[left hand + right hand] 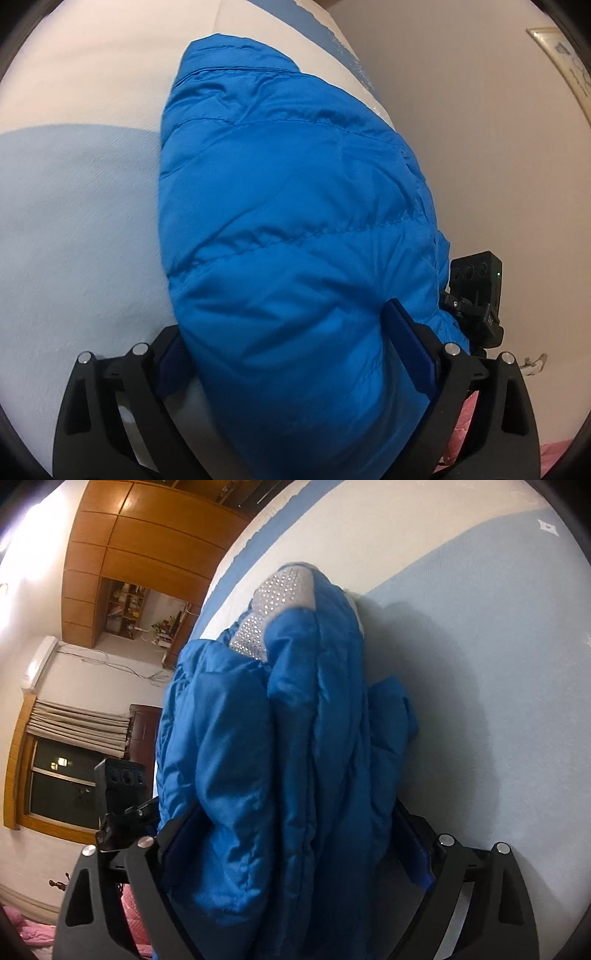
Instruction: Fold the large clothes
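A bright blue quilted puffer jacket [295, 206] lies bunched on a bed with a pale blue and white sheet [74, 221]. My left gripper [282, 321] stands wide open around the jacket's near end, and the padding fills the gap between its fingers. In the right wrist view the jacket [258, 738] is folded over in thick rolls, with a patch of grey silver-dotted lining [273, 602] showing at its far end. My right gripper [295, 808] is open wide too, with the jacket between its fingers and a dark gap beside the right pad [415, 853].
The sheet [480, 664] stretches away to the right of the jacket. A plain wall [480, 147] rises beside the bed. A wooden wardrobe [140, 535], a window with a blind [62, 775] and pink bedding [22, 926] are off to the left. A black lens unit [476, 295] sits beside the jacket.
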The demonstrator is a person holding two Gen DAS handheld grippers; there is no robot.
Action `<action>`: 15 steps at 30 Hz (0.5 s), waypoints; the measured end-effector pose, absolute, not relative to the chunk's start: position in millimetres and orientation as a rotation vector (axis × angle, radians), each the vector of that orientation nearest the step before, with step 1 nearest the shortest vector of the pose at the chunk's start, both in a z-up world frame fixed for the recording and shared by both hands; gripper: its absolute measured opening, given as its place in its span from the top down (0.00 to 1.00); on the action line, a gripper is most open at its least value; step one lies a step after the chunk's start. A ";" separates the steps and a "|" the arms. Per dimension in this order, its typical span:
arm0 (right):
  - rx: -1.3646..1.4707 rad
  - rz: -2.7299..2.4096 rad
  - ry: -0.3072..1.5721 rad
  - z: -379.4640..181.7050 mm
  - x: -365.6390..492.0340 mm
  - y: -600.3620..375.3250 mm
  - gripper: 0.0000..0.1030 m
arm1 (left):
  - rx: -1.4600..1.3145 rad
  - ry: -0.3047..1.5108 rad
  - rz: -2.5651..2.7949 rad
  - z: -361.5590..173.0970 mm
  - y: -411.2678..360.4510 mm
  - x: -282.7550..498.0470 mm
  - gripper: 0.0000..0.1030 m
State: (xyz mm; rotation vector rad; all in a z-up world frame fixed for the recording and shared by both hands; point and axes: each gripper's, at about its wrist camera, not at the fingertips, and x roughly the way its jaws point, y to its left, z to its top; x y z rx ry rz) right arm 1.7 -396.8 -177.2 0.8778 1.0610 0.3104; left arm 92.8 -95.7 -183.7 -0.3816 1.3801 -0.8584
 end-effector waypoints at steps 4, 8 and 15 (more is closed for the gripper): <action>0.978 0.367 1.023 -185.2 -2.9 -404.3 0.41 | -0.370 1.341 -0.851 -173.7 -96.1 84.5 0.25; 0.981 0.374 0.998 -180.8 -7.2 -407.5 0.53 | -0.336 1.308 -0.853 -156.6 -98.5 74.2 0.35; 0.950 0.402 0.939 -160.9 -18.2 -408.3 0.59 | -0.337 1.257 -0.886 -138.8 -109.0 62.7 0.43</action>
